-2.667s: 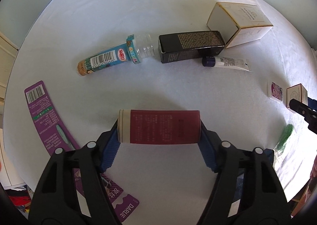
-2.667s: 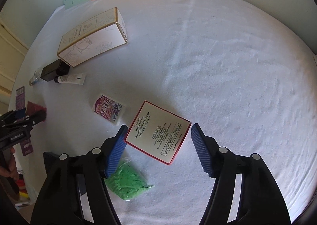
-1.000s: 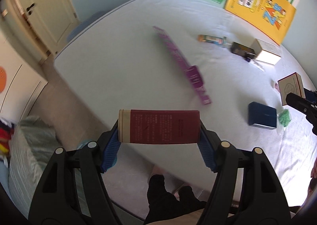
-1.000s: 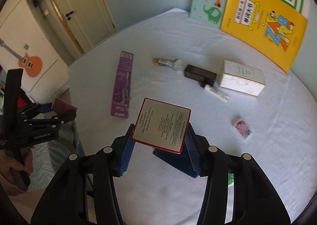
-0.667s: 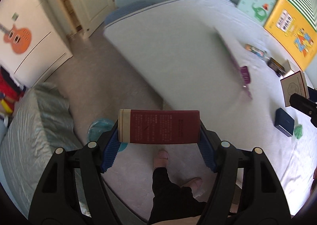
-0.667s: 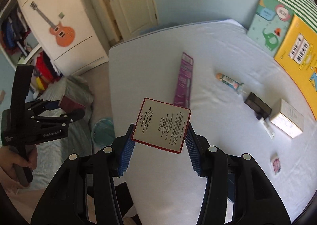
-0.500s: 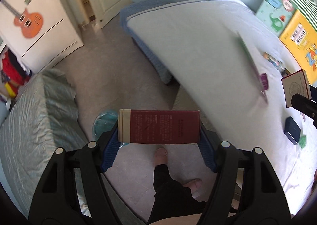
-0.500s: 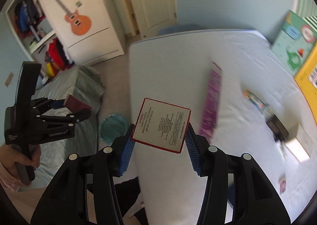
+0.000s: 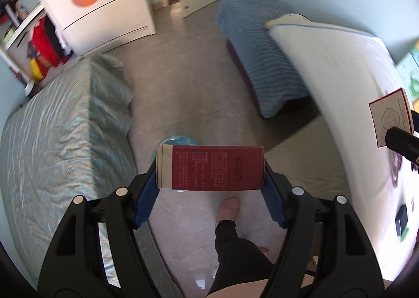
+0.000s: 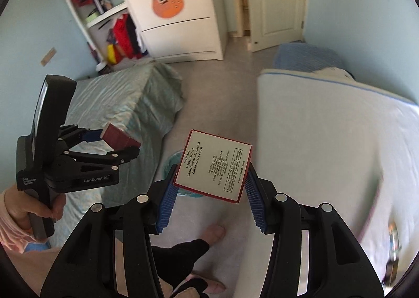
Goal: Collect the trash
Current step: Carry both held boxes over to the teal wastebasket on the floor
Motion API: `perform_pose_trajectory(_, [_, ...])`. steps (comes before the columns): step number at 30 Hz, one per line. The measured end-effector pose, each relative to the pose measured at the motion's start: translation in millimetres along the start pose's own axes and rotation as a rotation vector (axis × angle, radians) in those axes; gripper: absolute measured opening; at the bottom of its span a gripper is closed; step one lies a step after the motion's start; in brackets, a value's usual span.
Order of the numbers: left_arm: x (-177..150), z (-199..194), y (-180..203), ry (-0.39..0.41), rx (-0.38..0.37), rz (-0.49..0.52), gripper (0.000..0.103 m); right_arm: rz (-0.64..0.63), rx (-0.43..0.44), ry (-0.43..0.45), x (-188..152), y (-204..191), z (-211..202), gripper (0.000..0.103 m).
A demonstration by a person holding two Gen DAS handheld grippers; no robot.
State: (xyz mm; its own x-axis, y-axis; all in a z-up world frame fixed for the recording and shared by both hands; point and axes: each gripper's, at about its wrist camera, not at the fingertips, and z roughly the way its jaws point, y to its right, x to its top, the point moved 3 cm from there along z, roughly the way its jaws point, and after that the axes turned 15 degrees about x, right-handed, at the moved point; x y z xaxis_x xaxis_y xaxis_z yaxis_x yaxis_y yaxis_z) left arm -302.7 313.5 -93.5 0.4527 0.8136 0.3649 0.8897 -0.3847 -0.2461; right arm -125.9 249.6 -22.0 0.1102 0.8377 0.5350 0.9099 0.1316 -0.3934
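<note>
While the left tongs (image 9: 210, 188) clamp the dark red box (image 9: 209, 168) endwise above the teal bin (image 9: 180, 140) in the left wrist view, the right tongs (image 10: 209, 188) pinch the tilted white carton (image 10: 213, 169) by two corners beside that bin (image 10: 171, 160), so either could slip out and land on the floor.

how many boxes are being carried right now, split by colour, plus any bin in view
dark red box: 1, in the left claw
white box with red edge: 1, in the right claw
teal bin on the floor: 1
total: 3
</note>
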Motion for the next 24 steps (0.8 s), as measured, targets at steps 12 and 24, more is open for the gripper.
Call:
perform_pose_trajectory(12, [13.5, 48.8, -73.4, -0.095, 0.062, -0.142, 0.067, -0.137, 0.142, -0.140, 60.0, -32.9, 80.3, 0.050])
perform_pose_trajectory(24, [12.1, 79.9, -113.4, -0.141, 0.077, -0.205, 0.067, -0.205, 0.237, -0.257, 87.6, -64.3, 143.2, 0.050])
